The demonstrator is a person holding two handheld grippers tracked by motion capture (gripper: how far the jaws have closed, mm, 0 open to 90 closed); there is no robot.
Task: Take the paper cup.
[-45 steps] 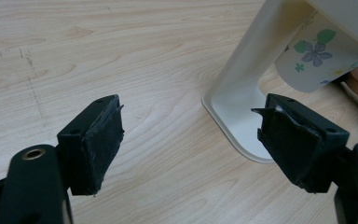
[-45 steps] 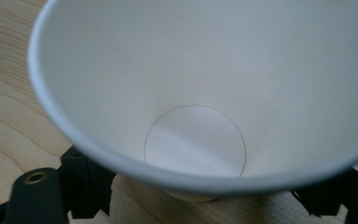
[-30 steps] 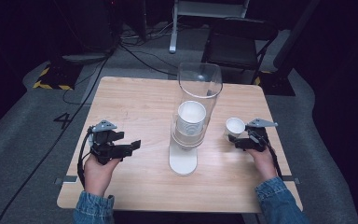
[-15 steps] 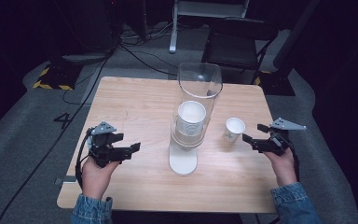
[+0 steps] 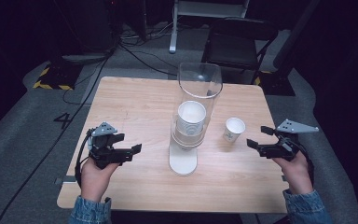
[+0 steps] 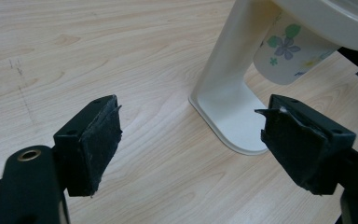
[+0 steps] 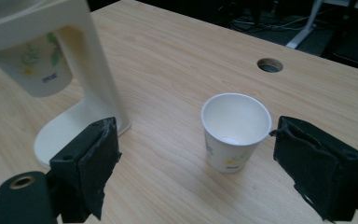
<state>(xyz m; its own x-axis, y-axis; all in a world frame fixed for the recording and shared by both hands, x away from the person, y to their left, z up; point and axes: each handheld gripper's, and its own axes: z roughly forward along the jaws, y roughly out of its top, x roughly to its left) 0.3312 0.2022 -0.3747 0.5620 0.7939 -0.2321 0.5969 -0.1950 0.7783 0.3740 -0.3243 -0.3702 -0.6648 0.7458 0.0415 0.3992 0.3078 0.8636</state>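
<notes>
My right gripper (image 5: pixel 262 140) has its jaws wide apart and holds nothing; the paper cup (image 5: pixel 234 129) stands upright on the table (image 5: pixel 135 102), just ahead of it. My left gripper (image 5: pixel 131 150), equally open and empty, sits beyond the cup dispenser (image 5: pixel 189 140), so the right is nearer.

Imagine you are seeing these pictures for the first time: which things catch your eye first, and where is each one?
The tall cup dispenser at the middle of the wooden table draws the eye first, its clear tube holding stacked paper cups over a white foot. Just to its right stands a single paper cup, upright and open. At either side a hand-held claw waits with jaws apart: the left claw near the foot, the right claw close to the single cup.
</notes>
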